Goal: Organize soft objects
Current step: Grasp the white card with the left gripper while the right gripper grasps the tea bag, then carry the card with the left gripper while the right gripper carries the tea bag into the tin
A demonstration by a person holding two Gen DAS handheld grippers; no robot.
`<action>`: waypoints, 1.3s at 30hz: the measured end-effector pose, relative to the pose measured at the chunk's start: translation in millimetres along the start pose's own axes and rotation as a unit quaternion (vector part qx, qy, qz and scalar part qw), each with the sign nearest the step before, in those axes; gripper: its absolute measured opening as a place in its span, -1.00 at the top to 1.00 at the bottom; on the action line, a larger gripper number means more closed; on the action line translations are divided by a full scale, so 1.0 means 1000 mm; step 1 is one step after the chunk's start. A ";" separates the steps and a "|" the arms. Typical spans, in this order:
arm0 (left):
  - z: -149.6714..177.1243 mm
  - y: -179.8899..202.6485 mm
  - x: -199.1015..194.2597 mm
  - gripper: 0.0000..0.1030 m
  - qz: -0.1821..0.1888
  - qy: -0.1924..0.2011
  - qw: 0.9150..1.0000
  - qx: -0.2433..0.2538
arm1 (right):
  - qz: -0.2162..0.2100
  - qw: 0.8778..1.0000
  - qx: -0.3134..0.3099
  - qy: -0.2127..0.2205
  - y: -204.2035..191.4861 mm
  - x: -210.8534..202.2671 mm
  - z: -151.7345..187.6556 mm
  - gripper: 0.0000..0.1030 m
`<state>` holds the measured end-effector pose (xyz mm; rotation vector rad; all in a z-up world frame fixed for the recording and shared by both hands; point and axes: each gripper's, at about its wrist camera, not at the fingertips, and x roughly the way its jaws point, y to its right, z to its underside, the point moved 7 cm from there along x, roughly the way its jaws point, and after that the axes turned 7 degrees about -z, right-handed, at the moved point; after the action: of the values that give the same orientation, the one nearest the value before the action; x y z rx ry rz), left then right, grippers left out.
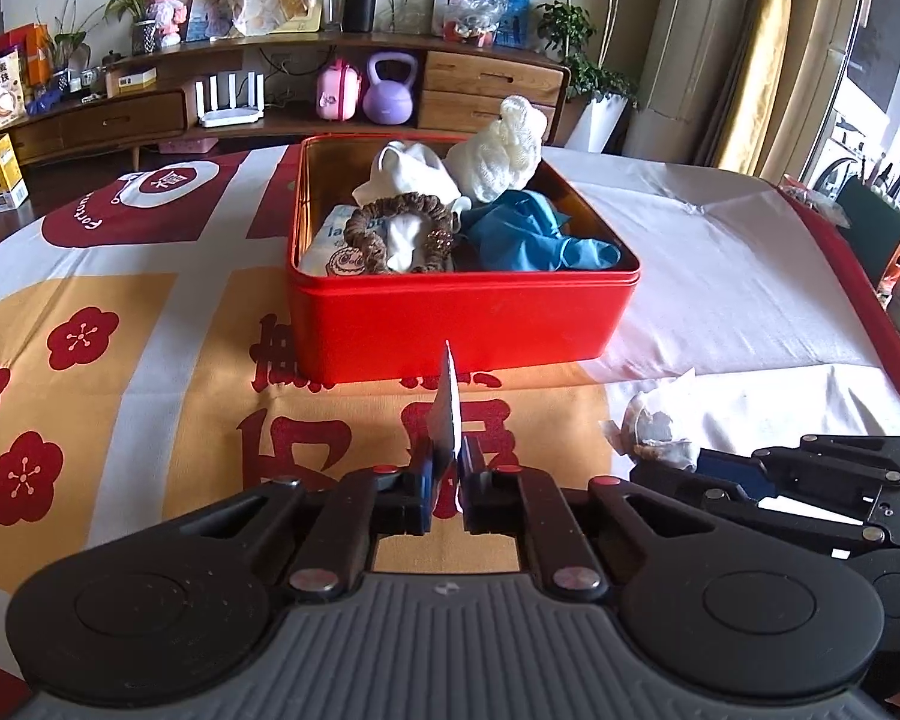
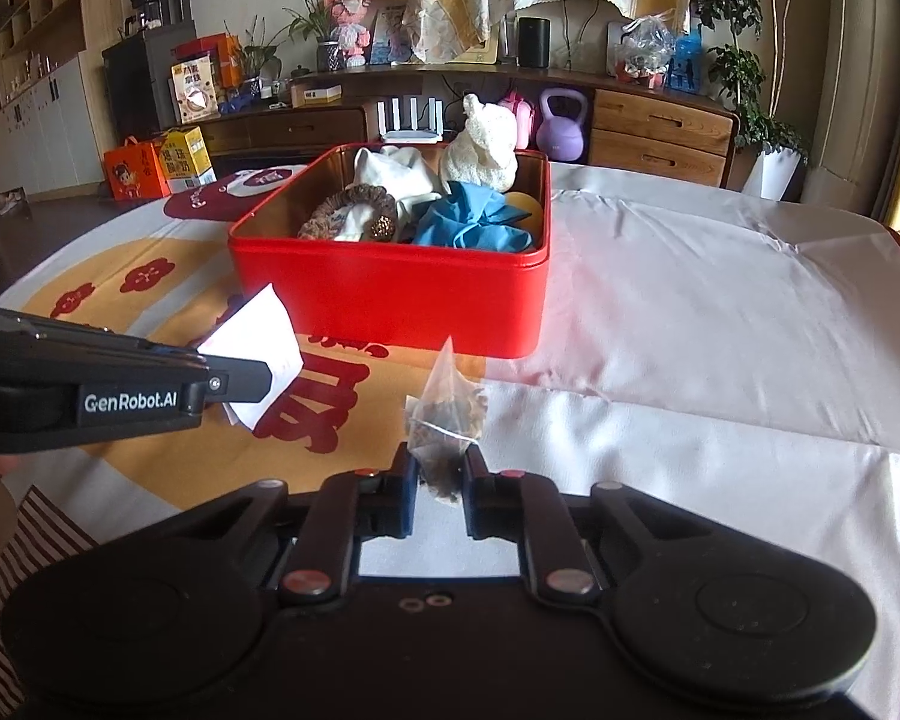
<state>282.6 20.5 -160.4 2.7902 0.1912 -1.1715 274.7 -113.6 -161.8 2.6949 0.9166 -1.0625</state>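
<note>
In front of the red tin (image 1: 462, 324), a mesh tea bag (image 2: 447, 414) is clamped in the right gripper (image 2: 440, 483), and a white paper tag (image 1: 448, 414) is pinched edge-on in the left gripper (image 1: 448, 480). The tin, on a patterned cloth (image 1: 150, 372), is filled with a brown scrunchie (image 1: 402, 231), blue fabric (image 1: 534, 237) and white cloths (image 1: 414, 174).

Colours on the table, as we see them

We note a red tin (image 1: 462, 324) holding a blue cloth (image 1: 534, 240), a cream knit toy (image 1: 498, 150), a brown scrunchie (image 1: 402, 228); the tablecloth (image 1: 720, 276) is white with orange panels and dark red blossoms; the kettlebell (image 1: 391, 93) is lilac.
</note>
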 end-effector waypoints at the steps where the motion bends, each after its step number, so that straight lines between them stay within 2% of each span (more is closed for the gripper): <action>1: 0.000 0.001 -0.002 0.83 0.001 0.000 1.000 0.000 | -0.002 1.000 0.002 0.001 -0.001 -0.002 -0.001 0.75; 21: -0.013 0.012 -0.069 0.83 0.023 0.036 0.999 0.000 | -0.046 0.998 0.014 0.038 -0.014 -0.079 -0.025 0.74; 31: -0.035 0.013 -0.098 0.83 0.041 0.067 0.997 -0.002 | -0.055 0.995 -0.004 0.079 -0.018 -0.109 -0.066 0.74; 39: -0.070 0.015 -0.100 0.83 0.038 0.096 0.994 0.016 | -0.046 0.995 -0.018 0.090 -0.012 -0.095 -0.103 0.74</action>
<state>265.1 8.8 -39.2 2.9096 0.0823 -0.8965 274.3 -120.2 -21.5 2.7780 1.0862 -0.8182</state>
